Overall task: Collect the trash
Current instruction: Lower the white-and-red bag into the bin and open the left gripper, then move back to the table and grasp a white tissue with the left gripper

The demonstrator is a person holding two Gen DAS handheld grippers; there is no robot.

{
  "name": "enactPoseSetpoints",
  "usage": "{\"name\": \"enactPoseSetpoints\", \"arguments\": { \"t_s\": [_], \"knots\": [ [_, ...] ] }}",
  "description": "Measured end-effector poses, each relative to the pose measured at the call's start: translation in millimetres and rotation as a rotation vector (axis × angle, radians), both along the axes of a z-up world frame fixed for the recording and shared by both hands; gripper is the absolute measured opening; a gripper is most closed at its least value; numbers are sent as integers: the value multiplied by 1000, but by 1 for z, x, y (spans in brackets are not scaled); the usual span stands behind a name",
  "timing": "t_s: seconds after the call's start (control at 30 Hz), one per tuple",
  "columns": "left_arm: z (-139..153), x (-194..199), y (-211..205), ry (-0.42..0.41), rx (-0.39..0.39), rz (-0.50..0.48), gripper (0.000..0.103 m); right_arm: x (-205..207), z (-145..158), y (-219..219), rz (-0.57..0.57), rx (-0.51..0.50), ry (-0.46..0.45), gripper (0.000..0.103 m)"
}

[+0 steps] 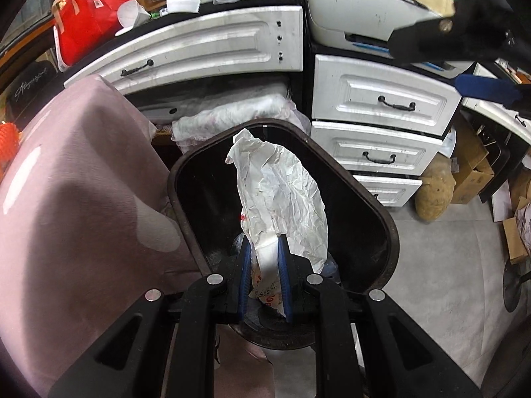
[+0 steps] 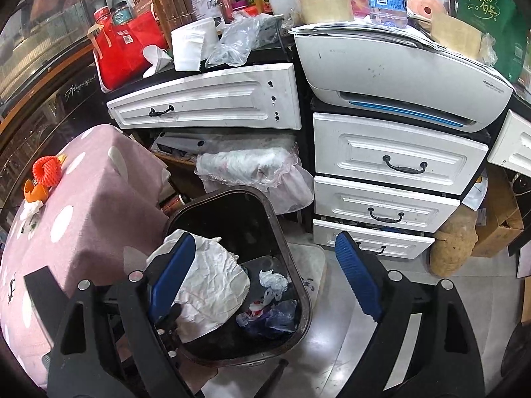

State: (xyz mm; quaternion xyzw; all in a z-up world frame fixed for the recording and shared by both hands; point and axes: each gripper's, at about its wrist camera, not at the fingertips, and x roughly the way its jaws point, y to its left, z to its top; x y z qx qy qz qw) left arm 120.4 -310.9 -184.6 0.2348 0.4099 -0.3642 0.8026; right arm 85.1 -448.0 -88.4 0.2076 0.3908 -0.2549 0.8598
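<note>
Two grippers hung over the open trash bin (image 1: 186, 179), one of them loaded.

The left gripper (image 1: 265, 275) was clamped tight on a crumpled white paper wrapper (image 1: 282, 192), which stood up between its blue pads (image 1: 246, 265) above the bin's dark mouth. The right gripper (image 2: 265, 278) stood wide apart with nothing between its jaws, its left finger over the bin. Inside the bin lay a small wad of white tissue (image 2: 273, 282) and a bluish plastic bag (image 2: 278, 315). A pink polka-dot tablecloth (image 2: 83, 219) hung just beside the bin, with white drawers (image 2: 391, 156) behind.
</note>
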Motion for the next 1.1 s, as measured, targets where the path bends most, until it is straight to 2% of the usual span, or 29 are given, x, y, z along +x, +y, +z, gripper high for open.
{"name": "enactPoseSetpoints", "arguments": {
  "t_s": [0.1,0.17,0.23,0.3,0.33,0.5,0.7,0.9,1.1],
  "knots": [
    [-6,3,-3,15,12,3,19,0,-1,0,3,3,2,85],
    [-9,3,-5,25,19,-6,28,1,-2,1,5,6,5,85],
    [-9,2,-5,10,20,-6,63,1,-3,0,7,11,6,85],
    [-7,0,-3,2,-7,-9,78,1,-3,0,7,13,6,86],
    [-6,-1,-3,5,-17,-14,82,1,-3,0,7,13,6,87],
    [-4,-3,-2,3,-18,-21,89,0,-2,0,11,14,-7,90],
    [8,-11,6,17,-48,-32,93,-3,10,1,17,8,-47,91],
    [41,-27,18,-17,-123,-67,94,-10,37,5,34,-23,-118,93],
    [81,-30,42,-36,-198,-57,95,-11,58,16,70,-36,-169,94]
  ]
}}
